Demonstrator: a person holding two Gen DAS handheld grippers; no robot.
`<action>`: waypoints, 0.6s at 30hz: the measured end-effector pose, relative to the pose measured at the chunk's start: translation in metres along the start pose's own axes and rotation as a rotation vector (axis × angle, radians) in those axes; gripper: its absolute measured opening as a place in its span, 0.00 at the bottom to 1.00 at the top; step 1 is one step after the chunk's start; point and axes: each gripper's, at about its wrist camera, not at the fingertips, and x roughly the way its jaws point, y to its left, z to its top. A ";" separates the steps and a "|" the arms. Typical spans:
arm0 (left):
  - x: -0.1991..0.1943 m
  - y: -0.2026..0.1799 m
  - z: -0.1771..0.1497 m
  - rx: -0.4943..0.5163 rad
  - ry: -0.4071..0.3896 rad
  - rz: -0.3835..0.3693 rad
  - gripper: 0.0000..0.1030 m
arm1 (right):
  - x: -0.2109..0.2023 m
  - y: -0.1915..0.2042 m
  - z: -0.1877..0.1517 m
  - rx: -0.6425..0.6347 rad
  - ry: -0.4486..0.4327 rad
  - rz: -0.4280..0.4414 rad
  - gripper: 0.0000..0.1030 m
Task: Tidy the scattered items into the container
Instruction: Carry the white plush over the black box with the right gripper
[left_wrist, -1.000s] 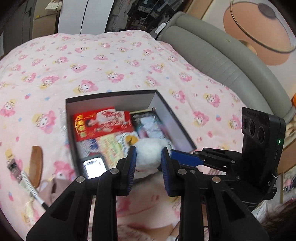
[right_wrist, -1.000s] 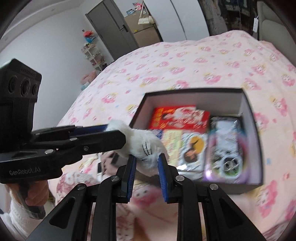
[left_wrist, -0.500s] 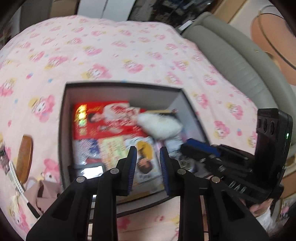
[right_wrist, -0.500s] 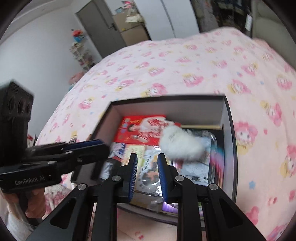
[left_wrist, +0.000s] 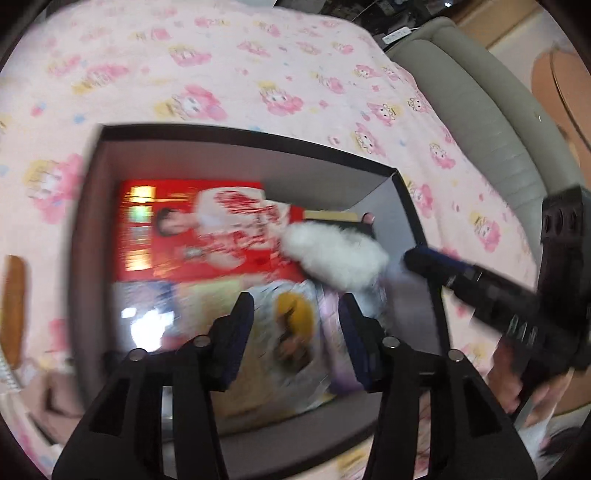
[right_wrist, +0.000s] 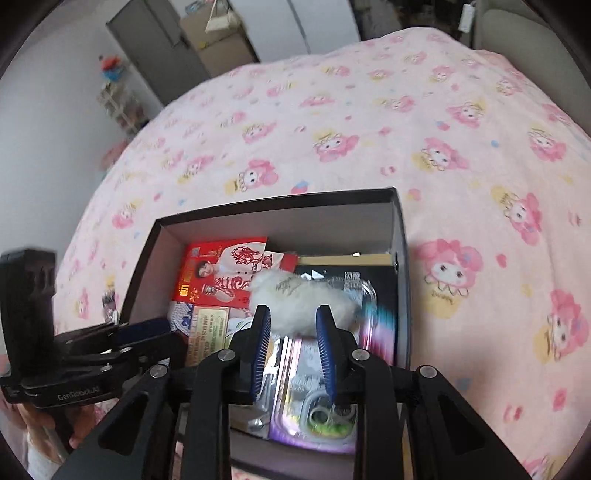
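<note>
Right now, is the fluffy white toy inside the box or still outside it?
Inside. The white plush toy lies in the dark cardboard box, on top of the red packet, with no gripper holding it.

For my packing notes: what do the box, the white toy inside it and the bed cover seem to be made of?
The box looks like stiff cardboard: thin, straight walls, dark matte outside, pale plain inside. The white toy looks like plush, with a fuzzy, fluffy pile and a soft outline. The bed cover seems a soft printed fabric, maybe fleece: matte pink, gently rolling surface, cartoon pattern; the exact weave is not visible.
</note>
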 end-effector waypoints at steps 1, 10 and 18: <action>0.009 -0.002 0.006 -0.015 0.009 -0.021 0.48 | 0.005 0.000 0.002 -0.009 0.008 -0.008 0.27; 0.053 -0.005 0.027 -0.101 0.070 -0.112 0.57 | 0.025 -0.020 -0.018 0.000 0.049 -0.044 0.33; 0.084 -0.025 0.038 -0.082 0.189 -0.160 0.55 | 0.031 -0.014 -0.015 -0.032 0.034 -0.035 0.33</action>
